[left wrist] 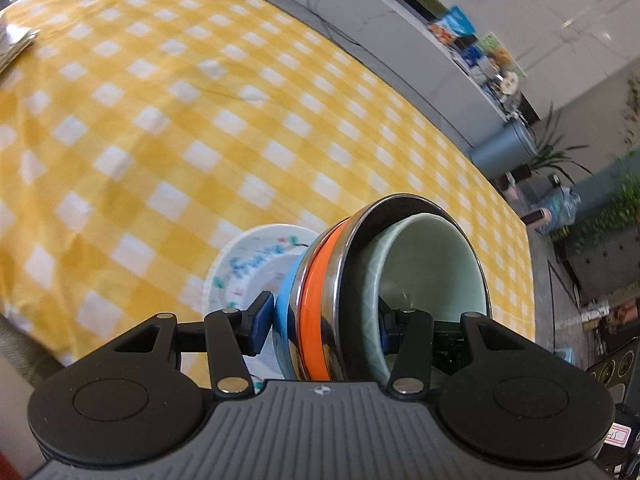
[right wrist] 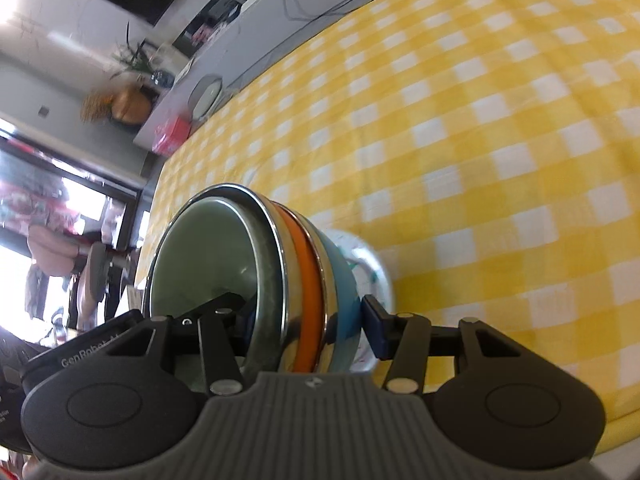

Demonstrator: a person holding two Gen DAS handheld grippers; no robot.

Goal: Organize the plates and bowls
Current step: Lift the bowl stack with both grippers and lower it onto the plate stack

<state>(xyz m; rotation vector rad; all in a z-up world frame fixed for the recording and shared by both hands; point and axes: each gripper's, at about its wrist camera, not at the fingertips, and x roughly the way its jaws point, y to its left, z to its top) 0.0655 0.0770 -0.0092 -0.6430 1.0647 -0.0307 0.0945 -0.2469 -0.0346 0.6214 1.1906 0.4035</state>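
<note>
Spreading across both views, the yellow-and-white checked cloth (left wrist: 160, 120) covers the tabletop. Above it a nested stack of bowls (left wrist: 360, 300) hangs tilted on edge, gripped from both sides. Its outermost member is a blue bowl (left wrist: 286, 312), which holds a steel bowl with an orange band (left wrist: 318, 304), and inside that sits a pale green bowl (left wrist: 432, 264), empty. The left gripper (left wrist: 324, 320) is clenched across the stack's wall, one pad outside, one inside the green bowl. The right gripper (right wrist: 308, 320) clamps the opposite side likewise. A white patterned plate (left wrist: 248, 272) shows just behind the stack.
</note>
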